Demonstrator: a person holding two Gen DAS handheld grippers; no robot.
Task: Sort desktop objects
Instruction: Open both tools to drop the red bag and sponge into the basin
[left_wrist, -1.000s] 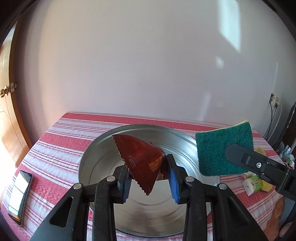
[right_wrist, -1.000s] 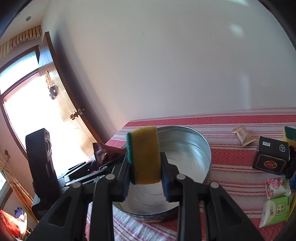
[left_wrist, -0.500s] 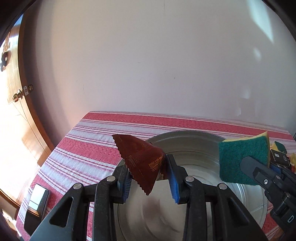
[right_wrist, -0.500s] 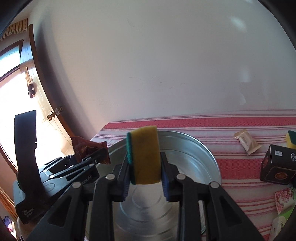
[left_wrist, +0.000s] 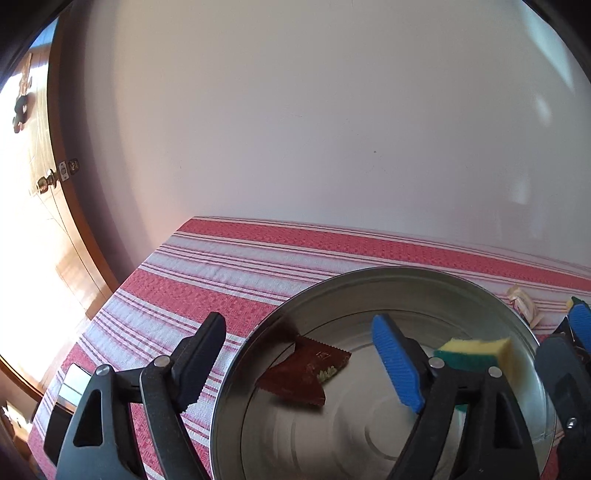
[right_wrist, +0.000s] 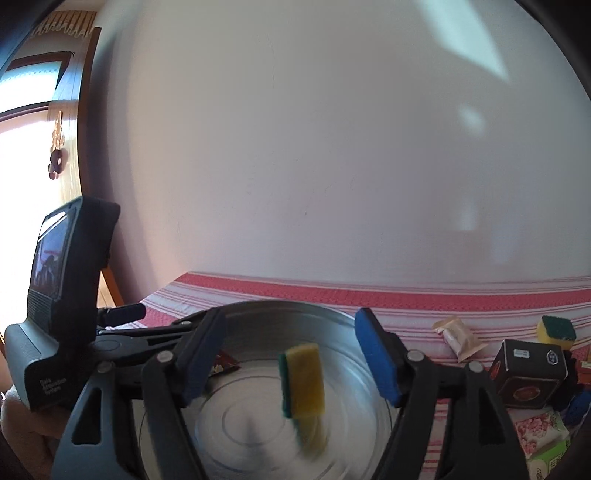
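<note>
A round metal tin (left_wrist: 325, 291) (right_wrist: 343, 321) sits on the red-striped tablecloth. My left gripper (left_wrist: 299, 360) is open above its left rim. The dark red snack packet (left_wrist: 303, 373) is free of the fingers, inside the tin; its corner shows in the right wrist view (right_wrist: 223, 363). My right gripper (right_wrist: 291, 360) is open over the tin. The yellow and green sponge (right_wrist: 303, 380) (left_wrist: 476, 352) is free of the fingers and blurred, just above the tin floor.
To the right of the tin lie a beige wrapped snack (right_wrist: 460, 336), a black box (right_wrist: 528, 373), a second sponge (right_wrist: 556, 328) and tissue packs (right_wrist: 541, 430). A phone (left_wrist: 68, 384) lies at the table's left edge. A wall stands behind the table.
Both grippers have opened. The red packet and the sponge have left the fingers and dropped into the tin. The left gripper has shifted left.
</note>
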